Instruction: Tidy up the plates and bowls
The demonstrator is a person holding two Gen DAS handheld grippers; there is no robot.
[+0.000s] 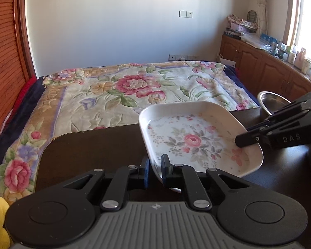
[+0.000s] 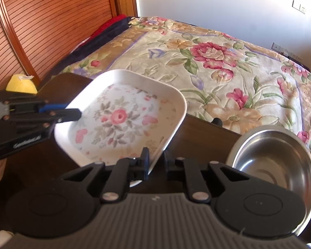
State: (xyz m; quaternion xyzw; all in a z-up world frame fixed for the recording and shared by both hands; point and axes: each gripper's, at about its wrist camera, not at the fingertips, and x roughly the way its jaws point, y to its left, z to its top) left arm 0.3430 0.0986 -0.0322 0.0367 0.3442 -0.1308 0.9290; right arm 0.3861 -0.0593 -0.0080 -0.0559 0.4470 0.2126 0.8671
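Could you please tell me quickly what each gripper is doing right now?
Left gripper: jaws closed on the rim of the floral plate.
Right gripper: jaws closed on the same plate's opposite rim.

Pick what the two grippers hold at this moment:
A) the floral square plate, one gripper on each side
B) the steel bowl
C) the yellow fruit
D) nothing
A: the left gripper and right gripper each have jaws shut on a rim of the floral square plate.

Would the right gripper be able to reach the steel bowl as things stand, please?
Probably not right away: the right gripper is shut on the floral plate's rim. The steel bowl sits unobstructed just beside it.
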